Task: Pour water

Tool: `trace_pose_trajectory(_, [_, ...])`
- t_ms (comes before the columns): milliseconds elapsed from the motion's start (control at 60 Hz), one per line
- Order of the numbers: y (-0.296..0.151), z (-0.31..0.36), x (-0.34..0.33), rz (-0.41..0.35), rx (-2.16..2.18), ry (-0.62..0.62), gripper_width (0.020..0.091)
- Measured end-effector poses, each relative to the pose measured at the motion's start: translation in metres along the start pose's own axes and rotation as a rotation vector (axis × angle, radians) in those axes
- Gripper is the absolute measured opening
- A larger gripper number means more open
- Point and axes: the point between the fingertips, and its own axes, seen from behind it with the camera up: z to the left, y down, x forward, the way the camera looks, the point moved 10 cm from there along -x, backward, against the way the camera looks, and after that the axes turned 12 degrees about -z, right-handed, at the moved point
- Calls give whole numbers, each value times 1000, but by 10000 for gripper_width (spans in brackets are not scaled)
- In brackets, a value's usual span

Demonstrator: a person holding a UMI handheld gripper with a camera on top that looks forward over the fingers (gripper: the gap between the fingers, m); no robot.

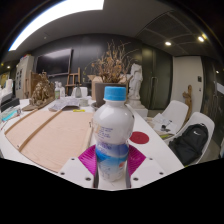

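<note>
One bottle [113, 135] stands between your gripper's [112, 160] two fingers, nearest of everything in the scene. It is upright, clear-walled, with a blue cap [115, 94] still in place and a blue-and-white label around its lower half. The magenta pads [90, 160] show at either side of the bottle's base. Whether they press on the wall or stand off with a small gap cannot be told from this view, so treat the grip as unconfirmed.

Risks from this position, as a judgement:
- If the pads are not firmly seated, the smooth round bottle may slip or rotate when you lift or tilt it.
- The hold sits low on the body, with most of the bottle above it. A quick tilt could swing the top over and lever it out of the fingers.
- The cap is on. No water will pour until it is removed.
- Too hard a squeeze on a thin wall could buckle it.

Just beyond the bottle, the white table [150, 160] carries a red disc [140, 137] to the right and a tan board [50, 135] to the left. No receiving vessel can be made out with certainty. Farther right, a white chair [190, 135] holds a dark bag [188, 145]. At the far end stand dry branches [110, 65].
</note>
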Motion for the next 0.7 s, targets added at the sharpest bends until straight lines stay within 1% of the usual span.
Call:
trace_pose_trajectory(50, [-2,0,-1,10,-23,-8,356])
trace_pose_trajectory(133, [-9,-5,-1,3,-43,-3,357])
trace_pose_trajectory(250, [-41,-21,7,-14,-87,40,357])
trace_pose_trajectory(367, [-73,-58,23,-34,-215,113,358])
trace_pose_trajectory(433, [-89,-74,42,-40,-338,156,358])
trace_pose_trajectory(550, [-103,-102,75,-27,-605,214,358])
trace_pose_trajectory(600, [-107,-107,89,-24,-740,225,357])
trace_pose_trajectory(700, [-111,-111,112,-49,-1037,210,358])
